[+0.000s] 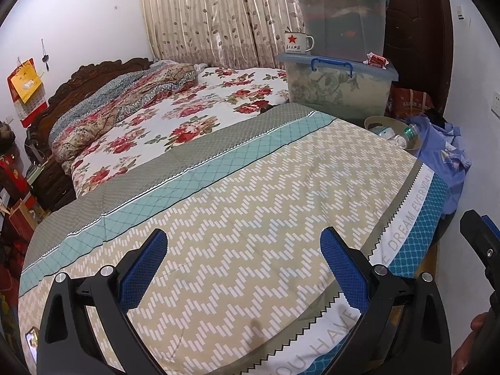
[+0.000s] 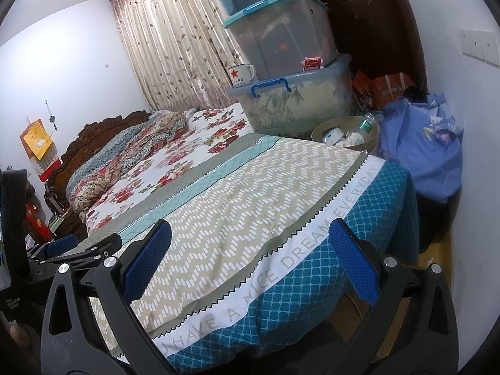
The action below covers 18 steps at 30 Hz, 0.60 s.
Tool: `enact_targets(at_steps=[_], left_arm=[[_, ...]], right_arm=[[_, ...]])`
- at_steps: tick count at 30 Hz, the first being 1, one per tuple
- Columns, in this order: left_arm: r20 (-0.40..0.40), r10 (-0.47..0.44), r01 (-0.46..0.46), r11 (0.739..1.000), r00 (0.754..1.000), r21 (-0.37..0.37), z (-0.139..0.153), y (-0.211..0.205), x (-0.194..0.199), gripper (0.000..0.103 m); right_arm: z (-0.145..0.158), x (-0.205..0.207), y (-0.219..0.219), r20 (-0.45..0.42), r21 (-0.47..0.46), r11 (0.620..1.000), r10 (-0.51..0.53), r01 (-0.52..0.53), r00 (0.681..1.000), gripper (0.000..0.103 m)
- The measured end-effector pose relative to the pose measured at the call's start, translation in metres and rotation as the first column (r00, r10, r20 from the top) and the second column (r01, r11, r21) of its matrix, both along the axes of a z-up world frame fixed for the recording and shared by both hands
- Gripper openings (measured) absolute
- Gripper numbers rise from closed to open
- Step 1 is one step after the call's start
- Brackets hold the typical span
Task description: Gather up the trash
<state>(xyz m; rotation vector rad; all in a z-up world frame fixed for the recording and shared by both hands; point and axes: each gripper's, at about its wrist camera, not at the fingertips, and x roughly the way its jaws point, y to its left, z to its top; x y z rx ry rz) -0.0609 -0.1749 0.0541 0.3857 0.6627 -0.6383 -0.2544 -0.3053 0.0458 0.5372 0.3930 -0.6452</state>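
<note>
The left gripper (image 1: pixel 243 250) hangs over the foot of the bed (image 1: pixel 237 187), jaws wide apart with nothing between them. Below lies a quilt (image 1: pixel 265 206) in a beige zigzag print with a teal band and a white strip of lettering. Past the bed's far corner stands a round bin (image 1: pixel 415 150) holding a bottle (image 1: pixel 411 132) and other trash. Behind it sit stacked plastic boxes (image 1: pixel 340 59), with a star-marked mug (image 1: pixel 297 43) on the lowest lid. The right gripper (image 1: pixel 481 237) shows at the right edge.
</note>
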Motion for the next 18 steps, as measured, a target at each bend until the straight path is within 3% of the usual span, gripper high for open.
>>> enact_targets(at_steps=[18], left_arm=[[-0.032,-0.011,0.011,1.000,0.999,-0.017,-0.0038,0.0010,0.0009,0.094]], right_arm=[[-0.0004,-0.0012,0.0009,0.002,0.000,1.000,-0.002,0.002,1.000,0.100]])
